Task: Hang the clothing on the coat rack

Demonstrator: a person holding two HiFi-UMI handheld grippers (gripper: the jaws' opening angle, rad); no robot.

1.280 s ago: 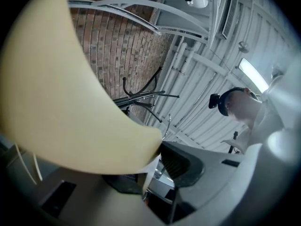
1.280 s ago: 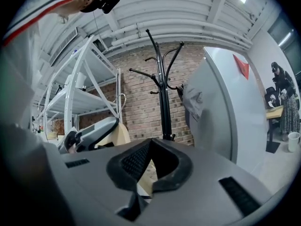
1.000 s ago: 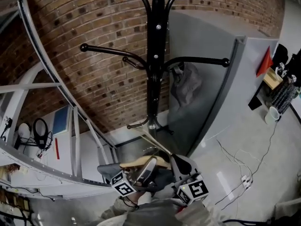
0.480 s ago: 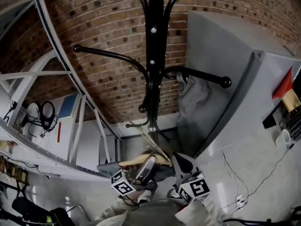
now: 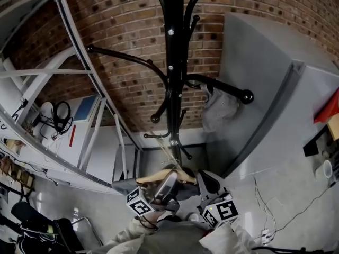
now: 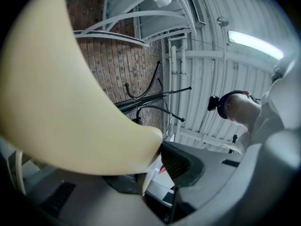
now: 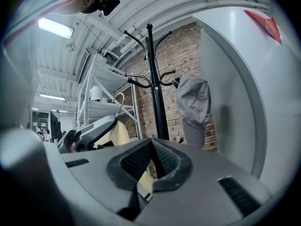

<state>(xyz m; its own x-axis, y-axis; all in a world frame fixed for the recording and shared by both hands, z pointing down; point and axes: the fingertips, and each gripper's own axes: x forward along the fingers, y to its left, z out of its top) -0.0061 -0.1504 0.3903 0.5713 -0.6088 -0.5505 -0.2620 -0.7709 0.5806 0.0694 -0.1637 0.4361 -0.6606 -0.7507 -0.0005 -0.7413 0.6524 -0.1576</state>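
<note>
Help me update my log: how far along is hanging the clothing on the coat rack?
Done: a grey cap already hangs on one arm of the coat rack. In hand: the left gripper and right gripper are both shut on a wooden hanger carrying a grey garment, not yet on any arm. Left: lifting the hanger onto a free arm and letting go.

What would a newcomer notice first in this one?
The black coat rack rises up the middle of the head view against the brick wall, with a grey cap hanging on its right arm. Below it, the left tool grips a pale wooden hanger, which fills the left gripper view.
</note>
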